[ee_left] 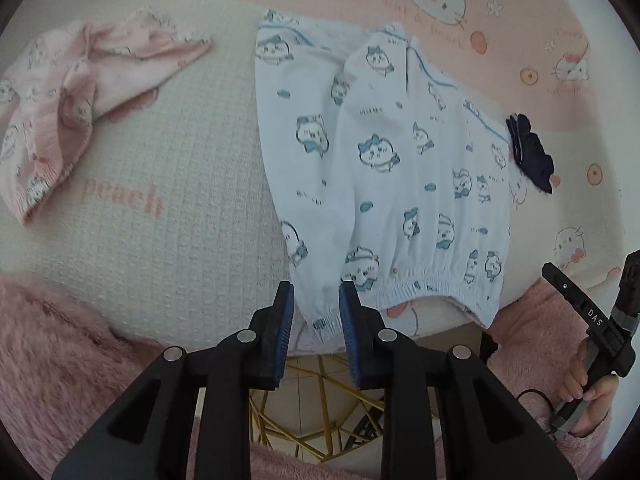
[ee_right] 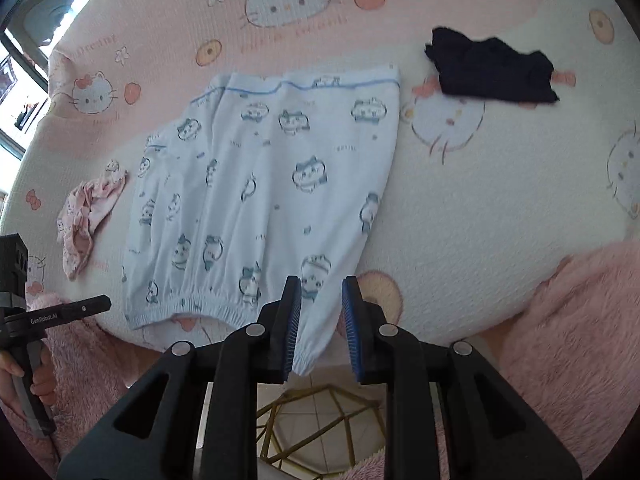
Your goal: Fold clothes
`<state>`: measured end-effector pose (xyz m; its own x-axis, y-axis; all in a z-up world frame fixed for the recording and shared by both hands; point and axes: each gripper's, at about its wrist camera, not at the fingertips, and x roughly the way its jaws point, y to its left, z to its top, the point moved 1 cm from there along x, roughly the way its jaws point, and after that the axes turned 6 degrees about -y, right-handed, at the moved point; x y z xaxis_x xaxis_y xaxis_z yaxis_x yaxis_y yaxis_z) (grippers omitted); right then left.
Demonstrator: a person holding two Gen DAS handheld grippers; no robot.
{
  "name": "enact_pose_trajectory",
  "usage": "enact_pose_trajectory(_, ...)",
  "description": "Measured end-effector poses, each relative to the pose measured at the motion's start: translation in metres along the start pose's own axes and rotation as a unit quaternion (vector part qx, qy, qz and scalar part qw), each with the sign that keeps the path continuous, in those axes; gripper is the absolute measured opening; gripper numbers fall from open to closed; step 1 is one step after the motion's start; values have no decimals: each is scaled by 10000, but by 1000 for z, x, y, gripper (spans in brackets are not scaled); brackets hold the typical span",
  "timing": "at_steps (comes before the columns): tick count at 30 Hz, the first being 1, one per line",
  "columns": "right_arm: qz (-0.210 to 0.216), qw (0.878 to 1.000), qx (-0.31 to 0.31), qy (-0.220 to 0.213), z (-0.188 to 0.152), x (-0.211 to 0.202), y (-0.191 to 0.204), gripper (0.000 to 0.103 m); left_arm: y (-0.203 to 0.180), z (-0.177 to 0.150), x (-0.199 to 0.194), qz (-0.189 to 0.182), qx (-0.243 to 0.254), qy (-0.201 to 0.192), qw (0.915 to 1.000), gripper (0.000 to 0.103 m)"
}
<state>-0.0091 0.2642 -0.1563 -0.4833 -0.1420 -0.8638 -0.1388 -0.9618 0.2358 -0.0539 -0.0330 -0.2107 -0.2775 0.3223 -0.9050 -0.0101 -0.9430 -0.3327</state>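
Pink garment: the crumpled pink printed cotton piece [ee_left: 60, 120] is lying far left, I judge set aside for later.
Pyjama trousers: I am seeing the pale blue cartoon-print trousers [ee_left: 380, 160] spreading flat across the pink cat-print quilted cover [ee_left: 520, 8], cuffs hanging over the near edge for reach.
Left gripper [ee_left: 316, 312]: jaws are standing narrowly apart, straddling one cuff, not pressing it.
Right gripper [ee_right: 320, 312]: jaws are likewise parted around the other cuff, unclamped.
Dark cloth: only the right wrist view is showing the navy bundle [ee_right: 492, 76] whole.
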Motion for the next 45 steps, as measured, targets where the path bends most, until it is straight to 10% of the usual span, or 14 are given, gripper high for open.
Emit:
enact_pose_trajectory(16, -1243, 9888, -825, 49, 163, 129, -1, 22, 51, 202, 76, 814, 257, -724, 9937, 25)
enact_pose_trajectory(21, -584, 9883, -1397, 183, 169, 163, 28, 22, 43, 222, 106, 589, 717, -586, 9940, 25)
enact_pose_trajectory(34, -2445, 9605, -1232, 505, 167, 146, -22, 26, 55, 261, 117, 439, 1168, -273, 9918, 27)
enact_pose_trajectory(39, -1346, 9689, -2037, -414, 205, 124, 78, 29, 72, 266, 112, 237, 1030, -124, 9943, 28)
enact_pose_trajectory(42, -74, 9758, -2179, -187, 221, 147, 144, 32, 77, 266, 104, 159, 1170, -90, 9930, 28)
enact_pose_trajectory(45, 195, 9692, -2446, 190, 221, 191, 185, 32, 81, 264, 102, 1, 1197, 0, 9928, 29)
